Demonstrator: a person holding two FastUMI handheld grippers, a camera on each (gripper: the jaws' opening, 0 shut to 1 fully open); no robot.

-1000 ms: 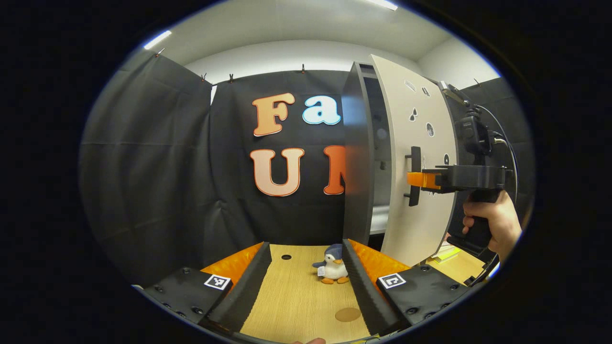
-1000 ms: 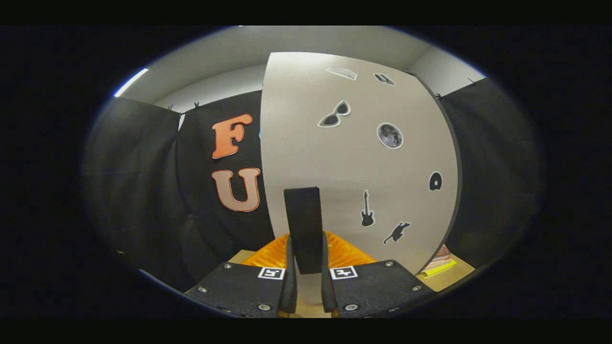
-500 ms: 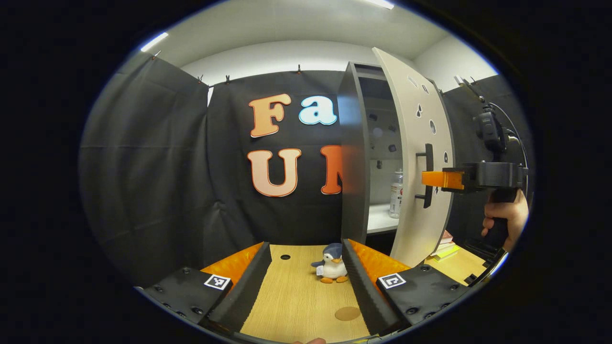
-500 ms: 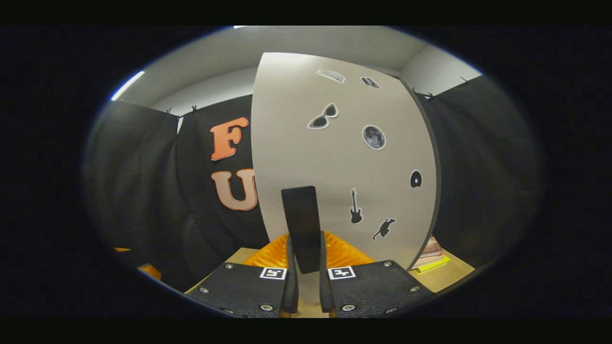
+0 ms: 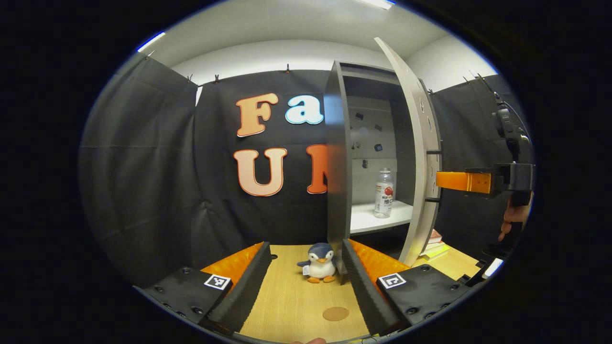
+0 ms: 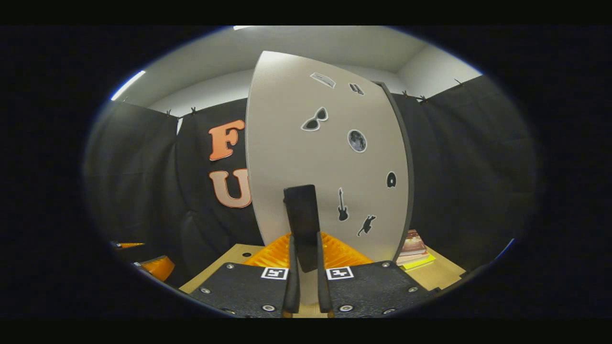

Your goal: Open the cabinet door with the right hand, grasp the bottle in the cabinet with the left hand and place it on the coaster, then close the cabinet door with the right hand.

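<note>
In the left gripper view, the left gripper [image 5: 303, 282] sits at the bottom of the frame with its two fingers spread wide apart, released and holding nothing. Between them lies the wooden table [image 5: 291, 306], with a small plush penguin [image 5: 316, 269] near the centre bottom and the round brown coaster [image 5: 335, 314] lower down, close to the right finger. Right of centre stands the cabinet [image 5: 336, 157], its door [image 5: 420, 143] swung out and seen nearly edge-on. Inside, on the white shelf [image 5: 377, 220], the bottle [image 5: 384, 192] stands upright, right of the frame's centre. At the far right the right gripper [image 5: 442, 179] reaches to the door, a hand [image 5: 512, 217] below it. A stack of books [image 5: 435, 244] lies at the lower right.

In the right gripper view, the right gripper [image 6: 304, 260] at the bottom centre is clenched on the dark door handle [image 6: 302, 220], both fingers pressing its sides. The pale door face with stickers fills the centre.
</note>
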